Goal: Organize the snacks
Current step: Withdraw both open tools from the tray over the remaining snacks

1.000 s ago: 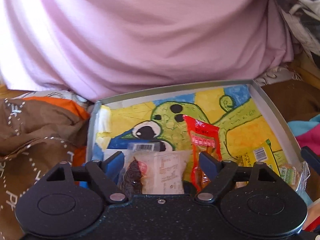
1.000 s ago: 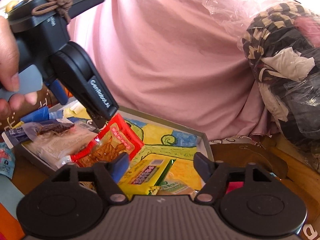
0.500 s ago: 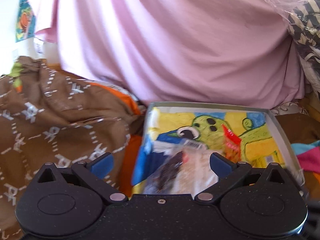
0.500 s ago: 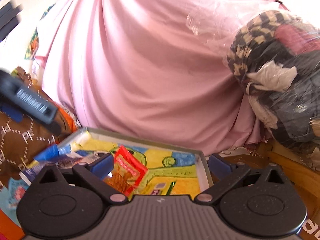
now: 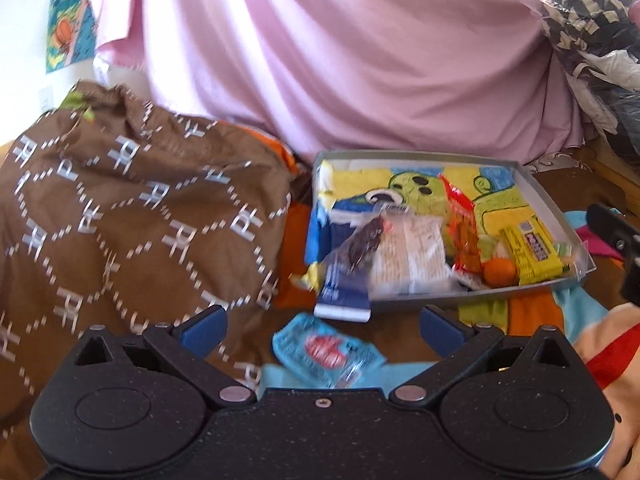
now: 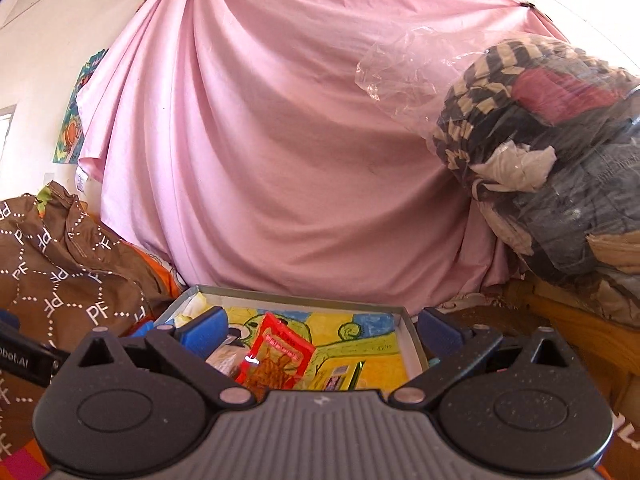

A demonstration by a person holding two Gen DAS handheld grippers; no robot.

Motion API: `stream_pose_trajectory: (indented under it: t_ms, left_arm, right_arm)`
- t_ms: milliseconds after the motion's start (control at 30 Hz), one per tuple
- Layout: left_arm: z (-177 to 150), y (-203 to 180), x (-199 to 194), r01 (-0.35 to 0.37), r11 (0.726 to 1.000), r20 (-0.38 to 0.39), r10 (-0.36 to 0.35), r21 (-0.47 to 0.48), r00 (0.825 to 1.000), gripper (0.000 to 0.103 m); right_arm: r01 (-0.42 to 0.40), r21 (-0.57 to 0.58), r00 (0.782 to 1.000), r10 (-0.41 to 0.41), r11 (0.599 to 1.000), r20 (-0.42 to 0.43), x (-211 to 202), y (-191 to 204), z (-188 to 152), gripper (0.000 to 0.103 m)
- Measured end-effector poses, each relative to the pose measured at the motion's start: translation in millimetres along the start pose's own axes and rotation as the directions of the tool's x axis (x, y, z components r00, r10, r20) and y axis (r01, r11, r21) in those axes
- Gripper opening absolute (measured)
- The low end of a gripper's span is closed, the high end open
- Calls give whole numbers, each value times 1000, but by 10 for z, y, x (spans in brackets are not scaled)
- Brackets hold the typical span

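Left wrist view: left gripper (image 5: 322,326) with blue-padded fingers spread wide, nothing between them, hovering over a small teal snack packet with a red label (image 5: 326,351) that lies on the brown bedding just in front of a shallow grey metal tray lined with a yellow-and-green cartoon drawing (image 5: 554,204). In the tray: a clear plastic packet with a dark dried snack and a white printed label (image 5: 394,254) at the near left, resting on a blue-and-white flat packet (image 5: 340,296) whose end overhangs the near rim; a red-orange crinkled snack pouch (image 5: 462,228) in the middle; a small orange round item (image 5: 500,271) just beside a yellow rectangular bar wrapper (image 5: 530,254) at the near right corner. A brown quilted cloth with white dotted lettering (image 5: 132,216) is heaped to the left; a pink draped sheet (image 5: 340,64) hangs behind. Right wrist view: right gripper (image 6: 320,336) likewise splayed apart and empty, held above the near edge of the same tray (image 6: 412,336). The red-orange pouch (image 6: 280,356) shows between the fingers. A clear plastic bag stuffed with clothes (image 6: 552,152) sits at the right.
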State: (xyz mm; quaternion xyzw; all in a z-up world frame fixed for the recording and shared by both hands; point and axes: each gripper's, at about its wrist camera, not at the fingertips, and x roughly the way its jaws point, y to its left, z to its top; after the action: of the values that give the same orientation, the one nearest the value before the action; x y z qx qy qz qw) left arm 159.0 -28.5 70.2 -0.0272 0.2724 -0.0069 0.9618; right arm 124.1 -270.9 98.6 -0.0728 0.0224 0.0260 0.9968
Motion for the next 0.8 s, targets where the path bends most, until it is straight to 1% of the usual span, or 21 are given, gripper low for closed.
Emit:
stream_pose_trajectory:
  t_ms: [167, 333, 533, 800]
  left_arm:
    - [-200, 131, -40, -17, 999, -45, 16, -36, 999, 102]
    - [-373, 237, -42, -31, 999, -99, 27, -34, 995, 102]
    - [-532, 300, -67, -35, 999, -136, 31, -28, 990, 102]
    - [-680, 283, -78, -18, 1000, -183, 16, -7, 983, 102]
  right_arm:
    - [-16, 1, 999, 16, 1000, -41, -154, 78, -78, 103]
    - [-51, -4, 990, 50, 999, -135, -288, 159, -254, 103]
    - [-100, -6, 959, 95, 995, -269, -394, 271, -487, 103]
    - [-147, 8, 900, 137, 989, -413, -433, 343, -651, 103]
